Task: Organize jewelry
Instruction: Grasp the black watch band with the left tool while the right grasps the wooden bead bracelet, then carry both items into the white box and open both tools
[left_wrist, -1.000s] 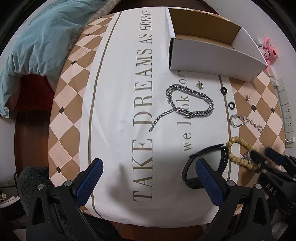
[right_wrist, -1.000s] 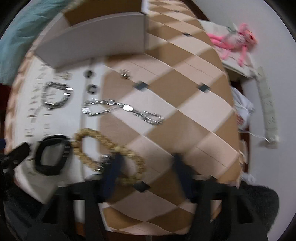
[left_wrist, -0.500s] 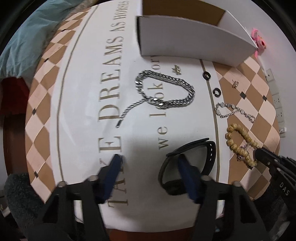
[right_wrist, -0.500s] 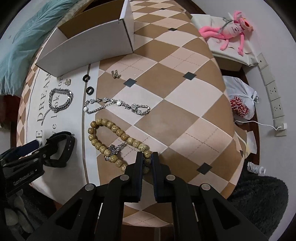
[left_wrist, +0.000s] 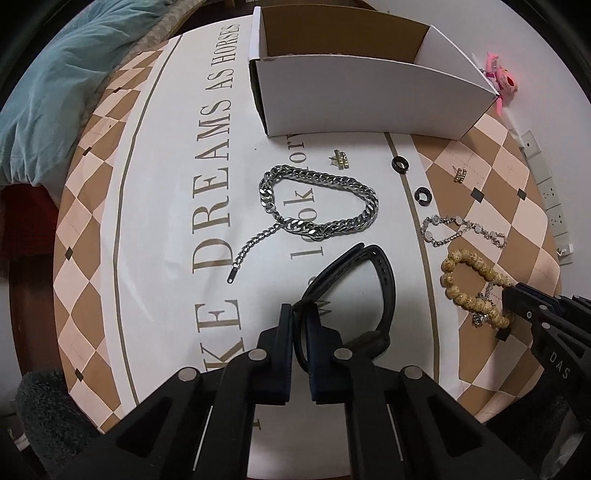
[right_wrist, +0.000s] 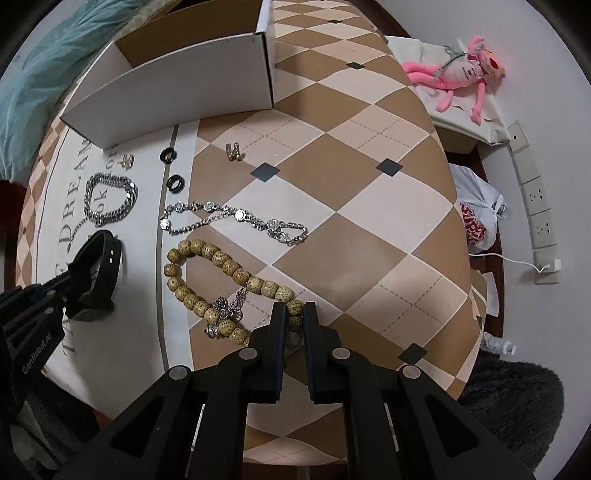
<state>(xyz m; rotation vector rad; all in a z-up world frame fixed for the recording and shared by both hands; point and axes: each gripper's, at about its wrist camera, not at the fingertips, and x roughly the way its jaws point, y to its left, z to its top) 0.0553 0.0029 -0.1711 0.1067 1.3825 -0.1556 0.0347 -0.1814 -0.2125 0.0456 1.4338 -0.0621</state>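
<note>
A round tabletop under a diamond-checked cloth carries a white cardboard box at the far side. Nearer, the left tool pinches the black strap; the right tool clamps the wooden bead bracelet.

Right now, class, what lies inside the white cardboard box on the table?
Inside the white box only bare brown inner walls show in either view. Its floor is hidden behind the near wall, so any contents cannot be told.

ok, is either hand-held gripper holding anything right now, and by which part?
Both. Left hand-held gripper is shut on the black strap, pinching its near loop end. Right hand-held gripper is shut on the wooden bead bracelet, at its near end beads.
</note>
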